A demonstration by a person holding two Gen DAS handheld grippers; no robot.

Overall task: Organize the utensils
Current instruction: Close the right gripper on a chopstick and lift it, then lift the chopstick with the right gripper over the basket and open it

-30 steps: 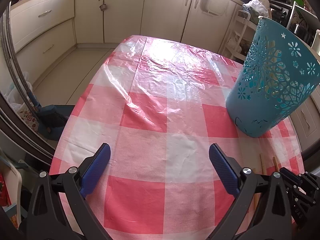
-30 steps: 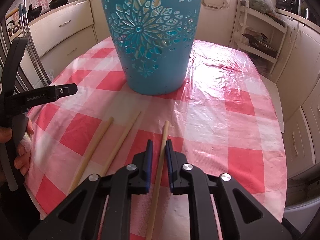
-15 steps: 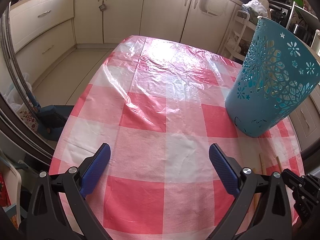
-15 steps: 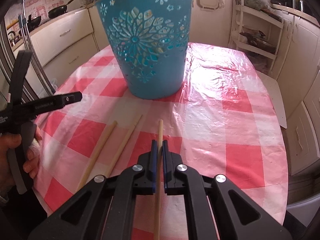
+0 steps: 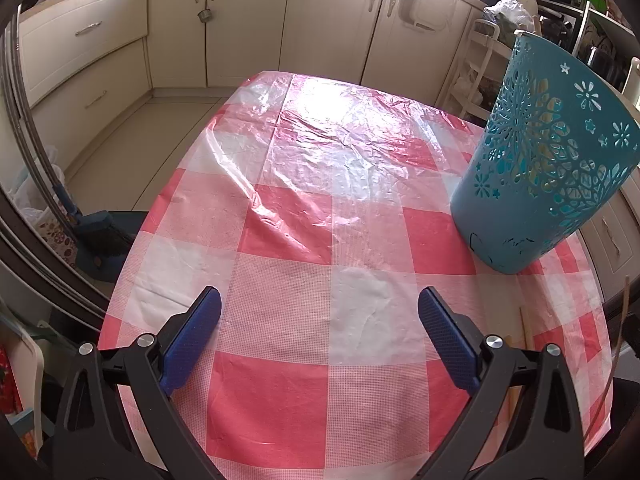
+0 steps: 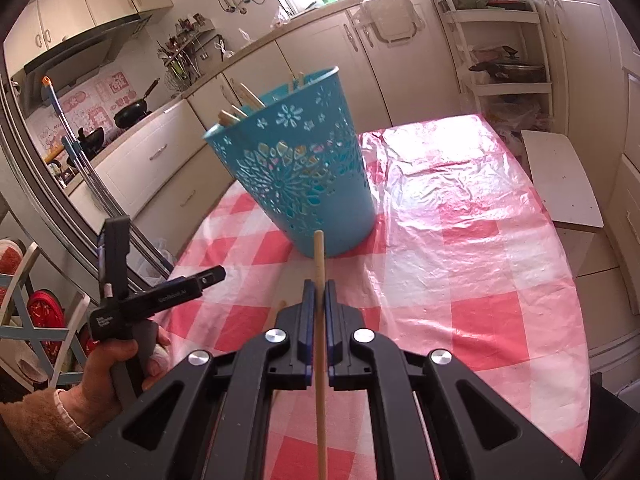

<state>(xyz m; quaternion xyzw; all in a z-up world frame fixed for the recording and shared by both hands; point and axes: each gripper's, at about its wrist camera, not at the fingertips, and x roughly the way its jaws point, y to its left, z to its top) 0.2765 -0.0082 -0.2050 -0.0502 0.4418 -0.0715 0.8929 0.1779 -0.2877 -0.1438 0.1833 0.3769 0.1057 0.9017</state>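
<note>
A teal cut-out basket point(image 6: 298, 184) stands on the red-and-white checked table point(image 6: 480, 280); several wooden utensil handles point(image 6: 240, 110) stick out of its top. My right gripper point(image 6: 319, 286) is shut on a long wooden stick point(image 6: 320, 344), lifted above the table and pointing at the basket. Another wooden stick point(image 6: 279, 309) lies on the cloth just left of it. My left gripper point(image 5: 319, 312) is open and empty, low over the table's near edge, with the basket point(image 5: 540, 176) to its right. It also shows in the right wrist view point(image 6: 160, 292), held at the table's left edge.
Wooden sticks point(image 5: 524, 322) lie by the table's right edge in the left wrist view. Kitchen cabinets point(image 5: 248, 20) ring the room. A white shelf rack point(image 6: 504, 60) stands beyond the table's far end. A broom point(image 5: 96, 228) leans by the table's left side.
My right gripper closed on the wooden stick and lifted it off the cloth, rising so the basket's rim now shows. The left gripper stayed still and open.
</note>
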